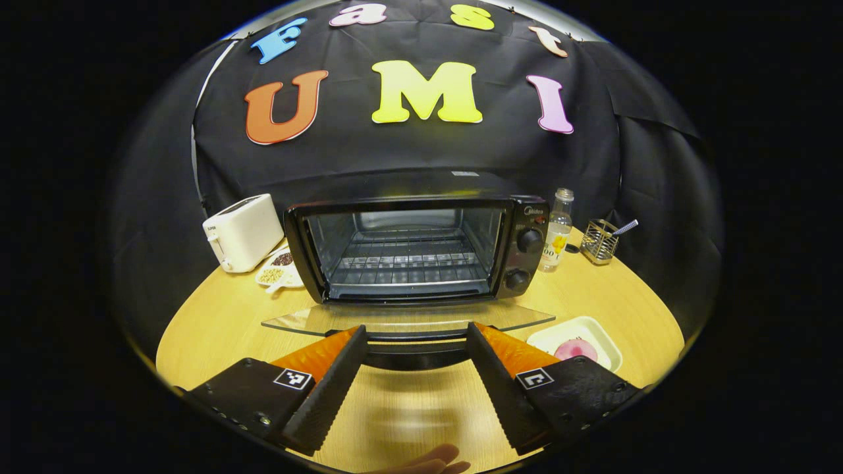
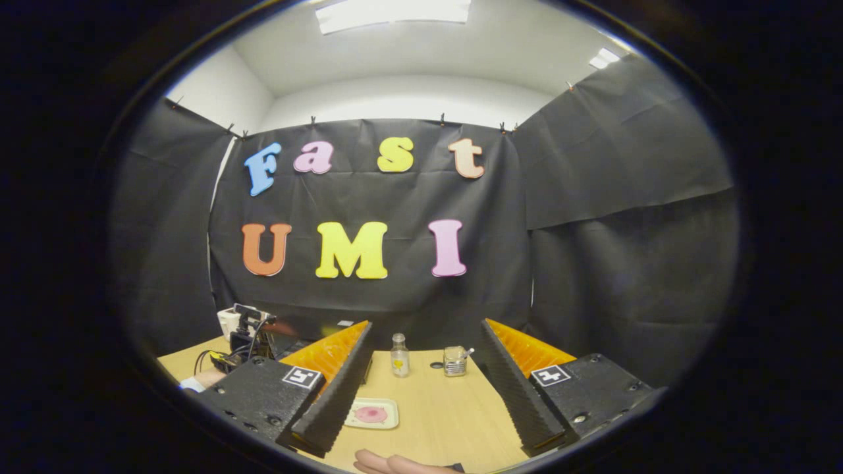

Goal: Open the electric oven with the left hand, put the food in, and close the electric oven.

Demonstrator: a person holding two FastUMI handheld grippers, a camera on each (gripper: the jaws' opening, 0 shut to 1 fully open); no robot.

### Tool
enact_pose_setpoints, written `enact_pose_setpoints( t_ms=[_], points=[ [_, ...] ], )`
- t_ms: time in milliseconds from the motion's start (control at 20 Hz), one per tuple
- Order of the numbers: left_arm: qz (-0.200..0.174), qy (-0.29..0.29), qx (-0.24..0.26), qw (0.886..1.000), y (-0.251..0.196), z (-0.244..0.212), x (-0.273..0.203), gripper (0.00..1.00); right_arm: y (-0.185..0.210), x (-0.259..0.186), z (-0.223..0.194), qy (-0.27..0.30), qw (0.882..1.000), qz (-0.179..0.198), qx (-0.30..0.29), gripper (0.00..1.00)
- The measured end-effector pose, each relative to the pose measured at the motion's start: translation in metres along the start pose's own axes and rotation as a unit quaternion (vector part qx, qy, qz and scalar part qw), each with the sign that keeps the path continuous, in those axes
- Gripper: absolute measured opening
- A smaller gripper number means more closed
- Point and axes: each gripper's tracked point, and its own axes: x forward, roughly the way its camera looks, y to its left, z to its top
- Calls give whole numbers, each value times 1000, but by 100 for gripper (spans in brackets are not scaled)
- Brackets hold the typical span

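The black electric oven (image 1: pixel 415 243) stands at the back of the round wooden table, its glass door (image 1: pixel 408 319) folded down flat and its wire rack bare. My left gripper (image 1: pixel 416 339) is open, its fingertips just over the door's front handle without gripping it. A white tray (image 1: pixel 596 332) with a pink piece of food (image 1: pixel 575 349) lies to the oven's right. In the right gripper view the same tray (image 2: pixel 388 405) with the pink food (image 2: pixel 371 414) lies on the table below my right gripper (image 2: pixel 425 336), which is open and held well above it.
A white toaster (image 1: pixel 242 232) and a small dish of beans (image 1: pixel 280 270) sit left of the oven. A clear bottle (image 1: pixel 557 230) and a wire holder (image 1: pixel 600 241) stand to its right. The other gripper and a hand (image 2: pixel 247 345) appear at left in the right gripper view.
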Motion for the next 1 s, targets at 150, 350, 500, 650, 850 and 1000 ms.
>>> enact_pose_setpoints(
  t_ms=[150, 350, 500, 650, 850, 1000],
  points=[
    [0, 7, 3, 1000, -1, -18, -1, 96, 1, -3, 1, -1, 1000, -2, -2, 96],
    [-2, 47, 7, 999, -4, -63, 5, 96, 3, -3, -5, 2, 1000, -2, 1, 96],
    [-2, 81, -4, 997, -5, -96, 12, 95, 7, 2, -12, 9, 1000, -1, 3, 96],
    [-1, 56, 7, 998, -2, -94, 13, 95, 15, 6, -21, 20, 1000, 4, 0, 96],
    [-2, 50, 11, 999, -3, -94, 13, 95, 23, 10, -30, 34, 999, 8, 0, 96],
    [1, 39, 12, 999, 0, -86, 10, 96, 25, 14, -35, 39, 999, 8, -7, 96]
  ],
)
